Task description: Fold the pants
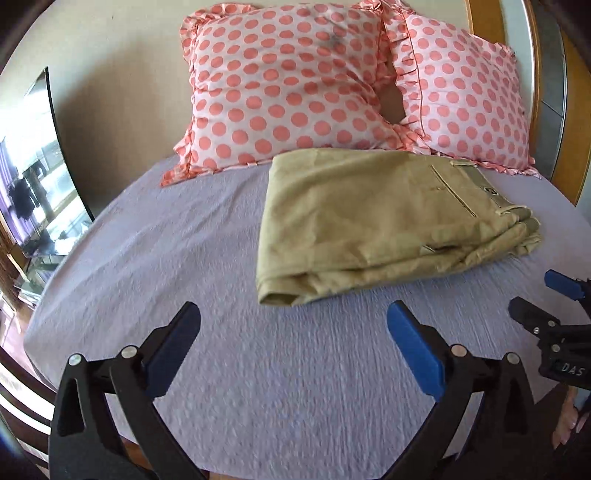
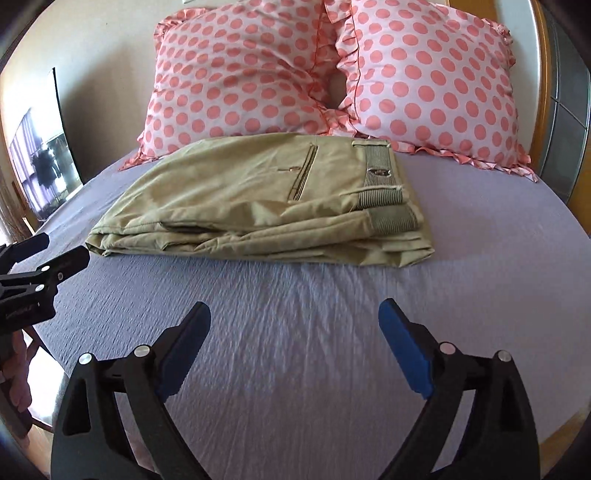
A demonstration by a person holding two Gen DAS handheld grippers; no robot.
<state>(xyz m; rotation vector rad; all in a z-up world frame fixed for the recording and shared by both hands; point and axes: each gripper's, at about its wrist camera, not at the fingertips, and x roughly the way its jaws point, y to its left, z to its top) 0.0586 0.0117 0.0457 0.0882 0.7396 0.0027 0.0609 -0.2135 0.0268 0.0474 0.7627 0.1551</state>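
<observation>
Khaki pants (image 1: 373, 218) lie folded in a compact stack on the lilac bed sheet (image 1: 184, 295), just in front of the pillows, waistband to the right. They also show in the right wrist view (image 2: 258, 206). My left gripper (image 1: 295, 314) is open and empty, held over the sheet short of the pants' near edge. My right gripper (image 2: 295, 314) is open and empty too, apart from the pants. Each gripper shows at the edge of the other's view: the right one (image 1: 535, 291), the left one (image 2: 55, 247).
Two pink polka-dot pillows (image 1: 288, 81) (image 1: 465, 99) lean against the wall behind the pants. A dark TV screen (image 1: 37, 166) stands at the left beyond the bed edge. A wooden headboard frame (image 1: 484, 22) is at the right.
</observation>
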